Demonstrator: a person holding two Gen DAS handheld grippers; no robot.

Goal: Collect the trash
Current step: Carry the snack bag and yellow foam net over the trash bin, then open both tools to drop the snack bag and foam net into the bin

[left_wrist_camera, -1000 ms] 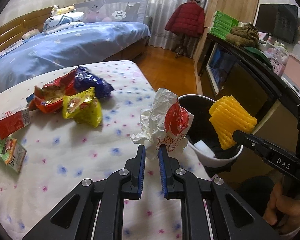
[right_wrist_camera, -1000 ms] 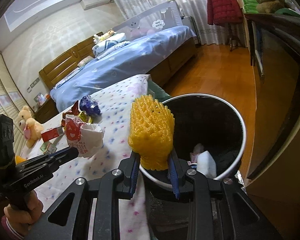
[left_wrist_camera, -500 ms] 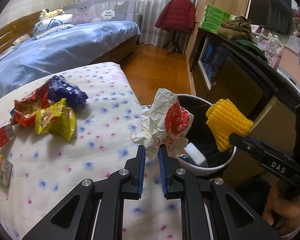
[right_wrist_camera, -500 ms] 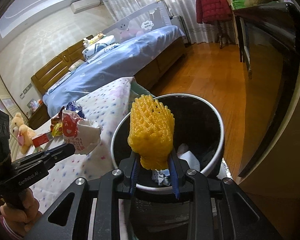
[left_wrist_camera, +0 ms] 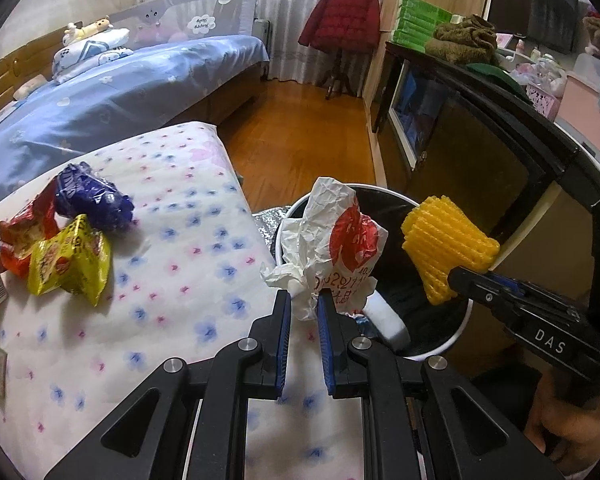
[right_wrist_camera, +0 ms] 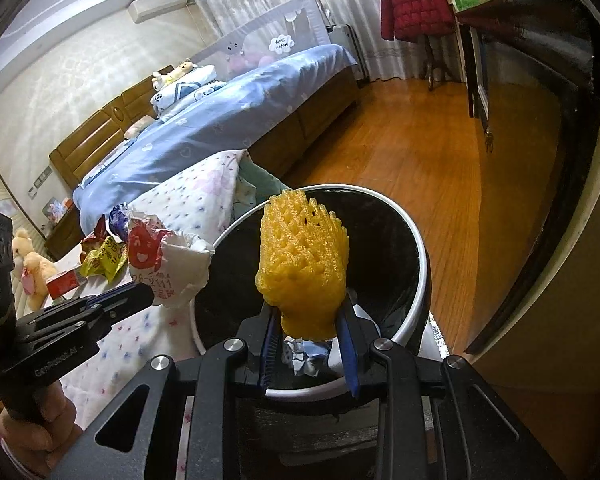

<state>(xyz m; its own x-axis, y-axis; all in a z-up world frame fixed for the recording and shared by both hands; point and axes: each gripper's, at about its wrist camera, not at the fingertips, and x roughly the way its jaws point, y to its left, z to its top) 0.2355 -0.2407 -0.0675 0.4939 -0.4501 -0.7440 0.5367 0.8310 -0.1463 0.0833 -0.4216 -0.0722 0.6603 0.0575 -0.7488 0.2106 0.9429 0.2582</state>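
Observation:
My left gripper is shut on a crumpled white and red paper wrapper, holding it at the near-left rim of the black bin. My right gripper is shut on a yellow foam fruit net, which hangs over the open mouth of the bin. The net and the wrapper each show in the other wrist view. Crumpled paper and a white block lie at the bin's bottom.
On the flower-print bedspread lie a yellow snack bag, a red bag, a blue wrapper and small cartons at the left edge. A dark cabinet stands right of the bin. Wooden floor and a blue bed lie beyond.
Both grippers have moved closer to the bin with their loads. The net now hangs over the bin's mouth and the wrapper has reached its rim.

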